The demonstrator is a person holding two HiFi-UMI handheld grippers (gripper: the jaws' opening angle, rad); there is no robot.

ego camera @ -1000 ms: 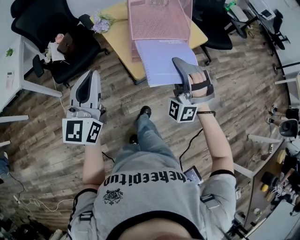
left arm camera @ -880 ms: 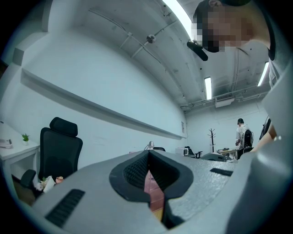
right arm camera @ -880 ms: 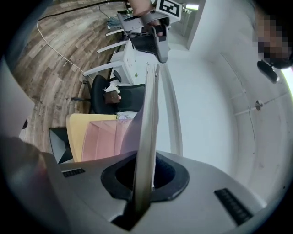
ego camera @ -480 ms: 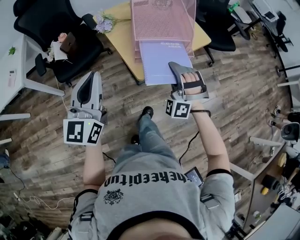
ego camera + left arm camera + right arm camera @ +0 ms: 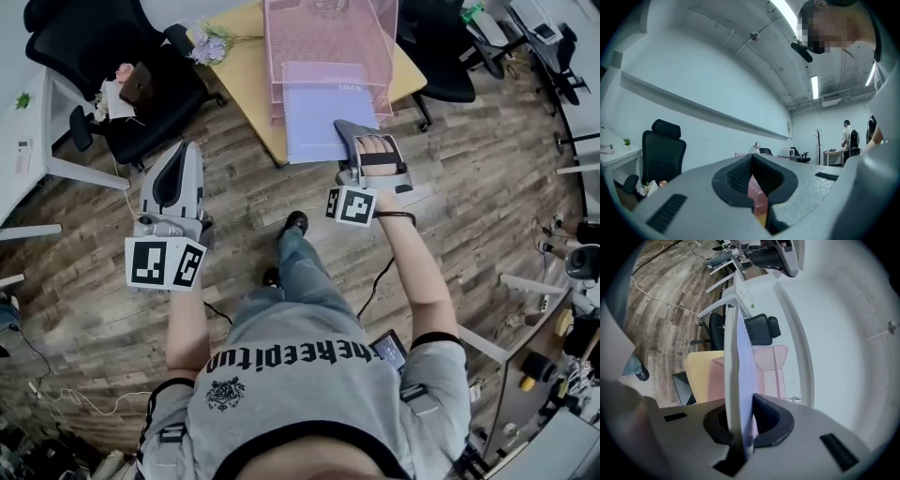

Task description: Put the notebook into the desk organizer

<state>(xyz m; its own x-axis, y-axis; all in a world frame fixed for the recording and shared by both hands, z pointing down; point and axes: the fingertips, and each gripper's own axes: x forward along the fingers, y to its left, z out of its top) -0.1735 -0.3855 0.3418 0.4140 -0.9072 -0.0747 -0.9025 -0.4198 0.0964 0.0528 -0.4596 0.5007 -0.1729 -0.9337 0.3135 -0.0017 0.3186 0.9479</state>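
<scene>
Veiling far end of notebook [image 5: 323, 122], pink organizer [image 5: 328, 33], right claw [image 5: 354, 136] clamping it

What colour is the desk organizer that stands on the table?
The desk organizer is pink, made of fine mesh. It shows best in the head view.

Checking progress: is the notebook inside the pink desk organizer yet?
Only partly in. The far edge of the notebook lies inside a lower tier of the desk organizer; the rest sticks out, clamped in the right gripper.
</scene>
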